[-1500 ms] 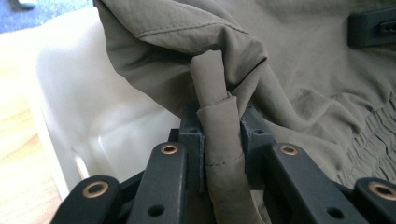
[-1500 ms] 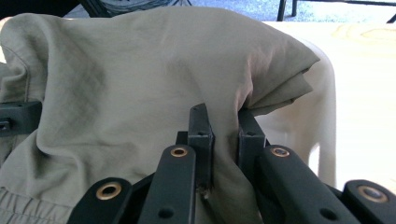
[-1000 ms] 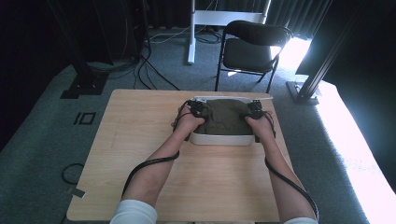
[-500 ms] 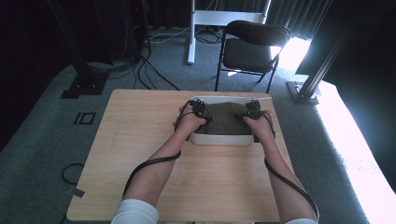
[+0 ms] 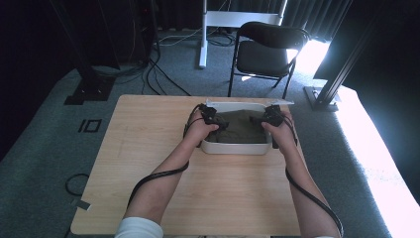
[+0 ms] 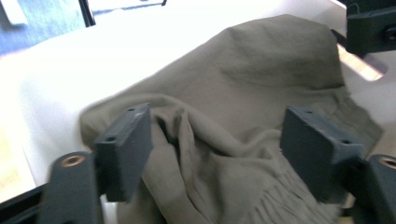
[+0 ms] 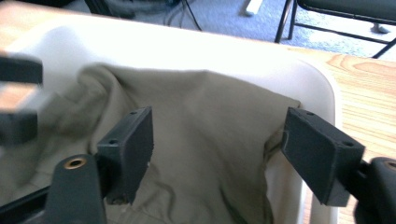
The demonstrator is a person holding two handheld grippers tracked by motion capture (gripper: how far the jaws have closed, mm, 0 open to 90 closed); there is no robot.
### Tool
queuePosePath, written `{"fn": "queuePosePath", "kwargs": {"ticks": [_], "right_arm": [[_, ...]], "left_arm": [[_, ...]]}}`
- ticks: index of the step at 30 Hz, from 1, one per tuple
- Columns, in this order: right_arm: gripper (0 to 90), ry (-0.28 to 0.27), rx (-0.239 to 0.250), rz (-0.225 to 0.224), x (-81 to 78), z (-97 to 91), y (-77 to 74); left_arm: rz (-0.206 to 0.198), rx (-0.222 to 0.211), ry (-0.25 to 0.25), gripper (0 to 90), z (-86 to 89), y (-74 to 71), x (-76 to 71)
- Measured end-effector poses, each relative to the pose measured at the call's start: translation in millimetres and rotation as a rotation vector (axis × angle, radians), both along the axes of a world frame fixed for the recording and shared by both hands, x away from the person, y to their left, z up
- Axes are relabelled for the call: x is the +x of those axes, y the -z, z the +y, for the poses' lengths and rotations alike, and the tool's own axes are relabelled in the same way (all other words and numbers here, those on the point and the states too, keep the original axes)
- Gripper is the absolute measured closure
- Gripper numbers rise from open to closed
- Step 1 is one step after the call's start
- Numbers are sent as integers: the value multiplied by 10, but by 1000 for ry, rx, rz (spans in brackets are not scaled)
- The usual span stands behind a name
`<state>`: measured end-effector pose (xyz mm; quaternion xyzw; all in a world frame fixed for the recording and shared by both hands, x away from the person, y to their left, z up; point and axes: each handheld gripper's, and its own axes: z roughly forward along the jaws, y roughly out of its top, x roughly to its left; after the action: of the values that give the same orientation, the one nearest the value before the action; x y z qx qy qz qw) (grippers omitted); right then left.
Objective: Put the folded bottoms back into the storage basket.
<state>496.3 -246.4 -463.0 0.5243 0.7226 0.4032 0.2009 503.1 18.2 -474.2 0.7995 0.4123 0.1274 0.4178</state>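
Olive-drab cloth (image 5: pixel 241 128), creased and bunched in white tub (image 5: pixel 236 148), both grippers' jaws just parted, unclamped.

The olive crumpled cloth (image 5: pixel 241 128) lies in the white rectangular plastic tub (image 5: pixel 236 147), on the light wooden tabletop (image 5: pixel 148 148); a black folding chair (image 5: pixel 265 49) stands behind.

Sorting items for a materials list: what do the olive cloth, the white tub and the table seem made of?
Olive cloth: soft woven fabric, matte; it creases and gathers. White tub: probably plastic, smooth, with a rounded moulded rim. Table: pale wood-grain top, perhaps laminate; the grain lines show.
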Motion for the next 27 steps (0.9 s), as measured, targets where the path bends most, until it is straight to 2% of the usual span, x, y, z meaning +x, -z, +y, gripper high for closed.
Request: {"fn": "queuePosePath", "kwargs": {"ticks": [1, 2, 5, 8, 9, 11, 12, 14, 17, 21, 22, 24, 27], "right_arm": [[209, 7, 25, -10, -8, -12, -5], [207, -3, 30, -22, -23, -24, -12], [158, -23, 22, -50, -64, -39, -17], [159, -29, 29, -56, -111, -43, -3], [159, -31, 24, -57, -123, -41, 3], [159, -77, 15, -58, -165, -40, 15], [159, -91, 11, -57, -187, -38, 17], [159, -108, 3, -51, -231, -34, 18], [159, -124, -21, -44, -291, -23, 22], [159, -146, -12, -49, -345, -23, 24], [159, -147, 3, -58, -386, -25, 14], [159, -145, 8, -64, -421, -26, 1], [159, -158, 4, -71, -471, -20, -25]], "left_arm": [[1, -2, 5, 240, 10, -7, -21], [1, 1, 7, 207, 18, -16, -33], [-27, -1, -13, 194, 40, -47, -98], [-20, 5, -28, 193, 73, -60, -143], [-35, 26, -2, 192, 104, -62, -180], [-79, 70, 33, 179, 138, -69, -226], [-106, 69, 51, 178, 148, -75, -250], [-113, 39, 50, 178, 177, -95, -303], [-129, 31, 59, 178, 207, -114, -374], [-121, 9, 75, 178, 243, -104, -444], [-106, 10, 98, 178, 275, -97, -493], [-117, 15, 93, 178, 285, -88, -540], [-118, -7, 76, 178, 313, -96, -605]]}}
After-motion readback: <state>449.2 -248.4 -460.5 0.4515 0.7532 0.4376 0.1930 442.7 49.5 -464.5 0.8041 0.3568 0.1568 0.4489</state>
